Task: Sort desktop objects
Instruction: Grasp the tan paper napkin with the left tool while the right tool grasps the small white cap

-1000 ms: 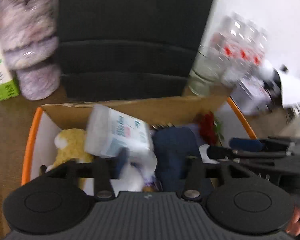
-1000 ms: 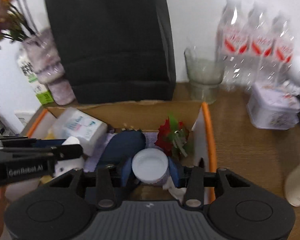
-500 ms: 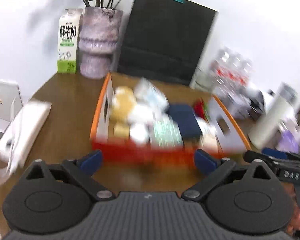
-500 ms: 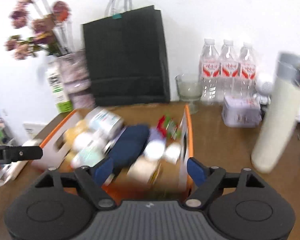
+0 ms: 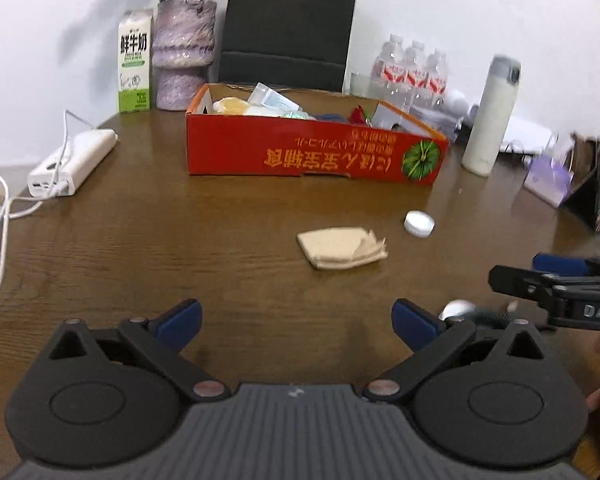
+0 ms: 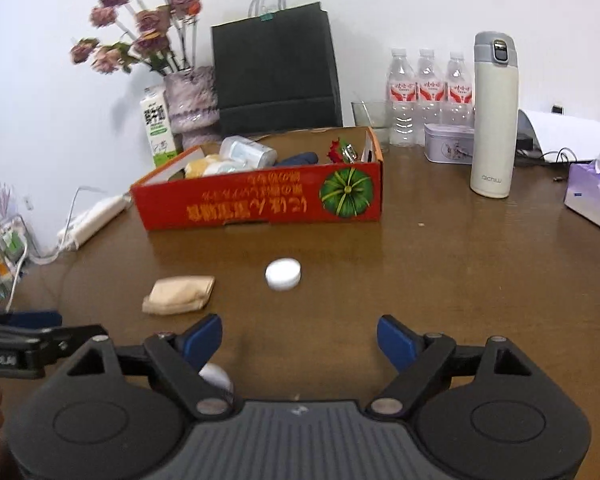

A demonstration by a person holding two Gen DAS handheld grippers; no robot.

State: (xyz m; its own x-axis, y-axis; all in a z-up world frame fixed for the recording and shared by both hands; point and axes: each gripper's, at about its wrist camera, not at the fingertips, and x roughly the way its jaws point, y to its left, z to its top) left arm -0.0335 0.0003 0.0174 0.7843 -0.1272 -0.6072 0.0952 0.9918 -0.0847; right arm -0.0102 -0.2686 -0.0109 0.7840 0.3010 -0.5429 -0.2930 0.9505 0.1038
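At the bottom of each wrist view, the left gripper (image 5: 296,322) and right gripper (image 6: 300,338) have just been opening; both jaws stand spread with nothing between them, over bare brown table (image 5: 140,248). Mid-frame lie a folded beige cloth (image 5: 340,248) and, near it, a white cap (image 6: 283,274). Farther up sits the red box (image 6: 260,200), filled with sorted items.

On the table (image 6: 440,264) stand three bottles (image 6: 427,100), one flask (image 6: 493,120), one carton (image 6: 158,128), one vase (image 6: 192,100), one bag (image 6: 274,68), one glass (image 6: 370,118) and one tin (image 6: 448,142). One red box (image 6: 260,200), one folded cloth (image 6: 179,294), one white cap (image 6: 283,274), one tissue pack (image 6: 594,196).
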